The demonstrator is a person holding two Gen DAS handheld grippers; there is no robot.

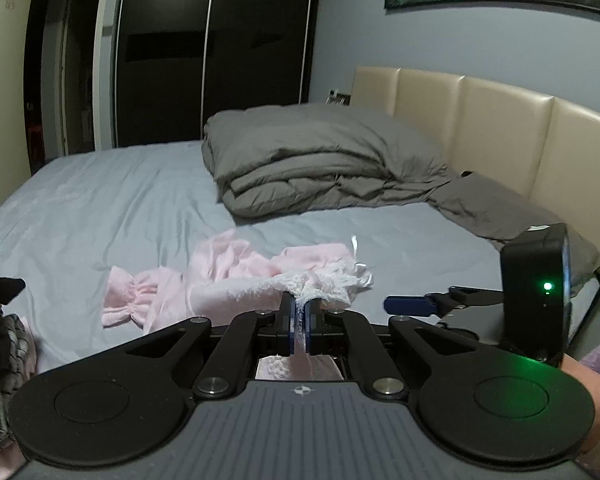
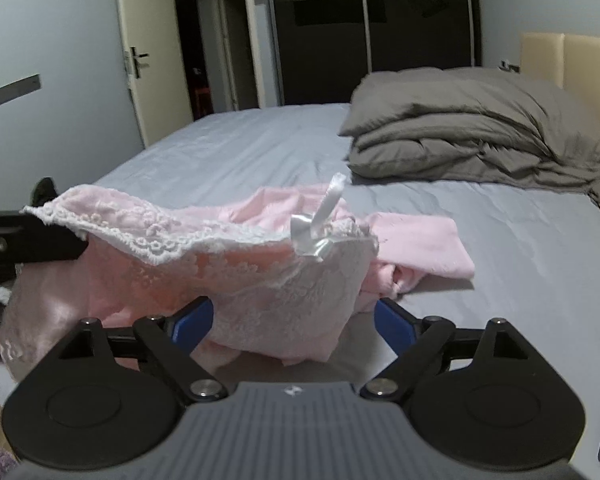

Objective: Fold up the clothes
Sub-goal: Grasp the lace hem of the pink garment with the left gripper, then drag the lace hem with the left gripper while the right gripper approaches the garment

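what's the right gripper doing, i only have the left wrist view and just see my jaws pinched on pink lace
Observer: The right gripper is open, its blue fingers either side of the pink garment's lace front.
Operator: is it gripping anything
Observer: No, the jaws stand wide apart with the cloth bunched between them.
Operator: anything on the lace i should know about
Observer: A white satin bow sits at the lace edge, one ribbon end sticking up.
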